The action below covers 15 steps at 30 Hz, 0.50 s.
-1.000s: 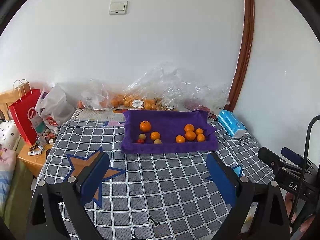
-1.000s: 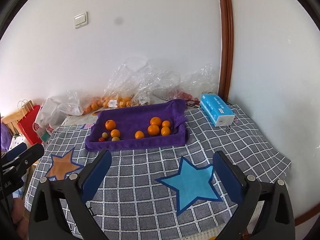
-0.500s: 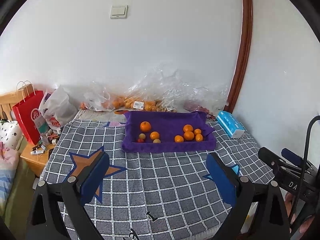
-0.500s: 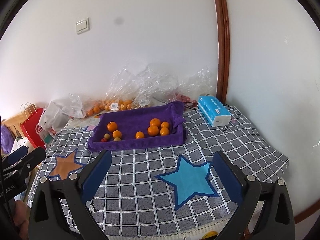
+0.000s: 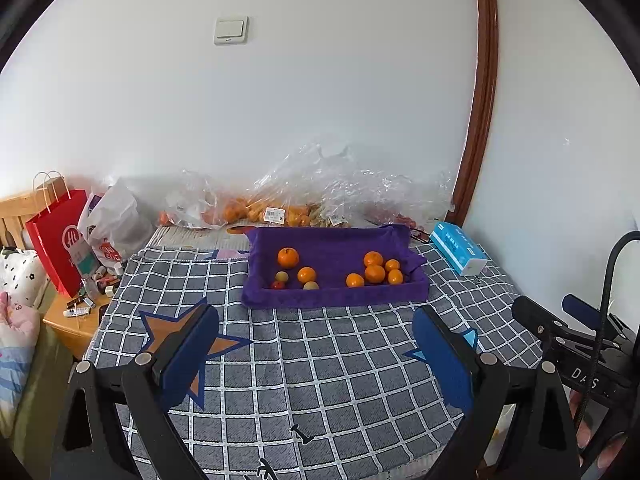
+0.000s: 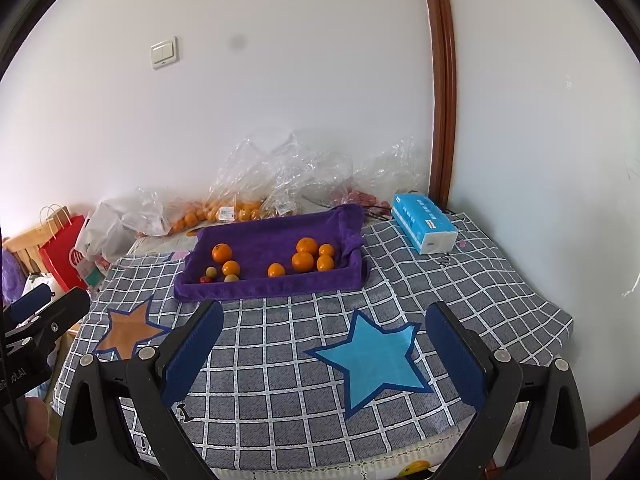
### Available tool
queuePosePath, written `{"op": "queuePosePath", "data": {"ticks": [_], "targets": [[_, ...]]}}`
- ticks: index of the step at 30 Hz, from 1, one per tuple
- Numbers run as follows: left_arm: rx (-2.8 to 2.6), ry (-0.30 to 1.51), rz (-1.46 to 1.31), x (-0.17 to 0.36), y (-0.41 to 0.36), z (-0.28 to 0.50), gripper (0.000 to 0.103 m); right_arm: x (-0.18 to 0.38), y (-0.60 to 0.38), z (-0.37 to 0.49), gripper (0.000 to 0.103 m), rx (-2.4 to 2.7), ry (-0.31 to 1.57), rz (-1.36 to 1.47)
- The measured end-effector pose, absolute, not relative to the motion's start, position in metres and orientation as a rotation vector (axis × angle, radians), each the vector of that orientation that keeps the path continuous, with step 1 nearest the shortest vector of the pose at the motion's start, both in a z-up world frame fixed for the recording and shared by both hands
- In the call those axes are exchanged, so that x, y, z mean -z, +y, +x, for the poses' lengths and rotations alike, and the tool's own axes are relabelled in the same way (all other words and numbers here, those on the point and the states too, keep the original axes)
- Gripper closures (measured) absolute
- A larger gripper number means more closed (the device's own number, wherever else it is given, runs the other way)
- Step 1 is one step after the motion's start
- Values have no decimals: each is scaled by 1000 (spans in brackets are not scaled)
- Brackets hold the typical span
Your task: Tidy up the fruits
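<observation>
The surface is covered by a grey cloth with a white grid, bearing an orange-brown star on its left part and a light blue star on its right part. It stands in a corner of a room with pale walls; a white wall switch sits high on the back wall, and a brown wooden trim runs up where the walls meet. Along the back edge lie crumpled clear plastic bags, some holding orange fruit. A blue tissue pack lies near the right rear corner. To the left, off the surface, stand a red paper bag and a white plastic bag above a low wooden stand.

A purple cloth-lined tray sits toward the back of the surface, middle to left. Inside it, five oranges cluster on the right side, some touching. On the left side lie two more oranges, with two small yellowish fruits and one small red fruit near the tray's front wall.

The left gripper hovers above the near part of the cloth, its blue-padded jaws spread wide and holding nothing. The right gripper likewise hangs over the blue star with jaws wide apart and empty. Both are well short of the tray.
</observation>
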<state>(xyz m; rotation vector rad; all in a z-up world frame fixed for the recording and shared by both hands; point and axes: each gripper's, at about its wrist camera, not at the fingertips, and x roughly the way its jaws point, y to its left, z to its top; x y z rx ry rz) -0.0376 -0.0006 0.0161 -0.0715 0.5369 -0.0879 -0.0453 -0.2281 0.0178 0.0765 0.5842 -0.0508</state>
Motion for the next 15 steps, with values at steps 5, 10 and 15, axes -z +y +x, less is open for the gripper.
{"op": "queuePosePath", "data": {"ticks": [5, 10, 15], "targets": [[92, 535, -74, -18, -2, -39, 5, -18, -227, -46, 3, 47, 582, 74], [91, 534, -73, -18, -1, -40, 5, -19, -226, -46, 3, 50, 583, 70], [89, 536, -78, -17, -1, -39, 5, -19, -227, -46, 3, 50, 583, 73]]}}
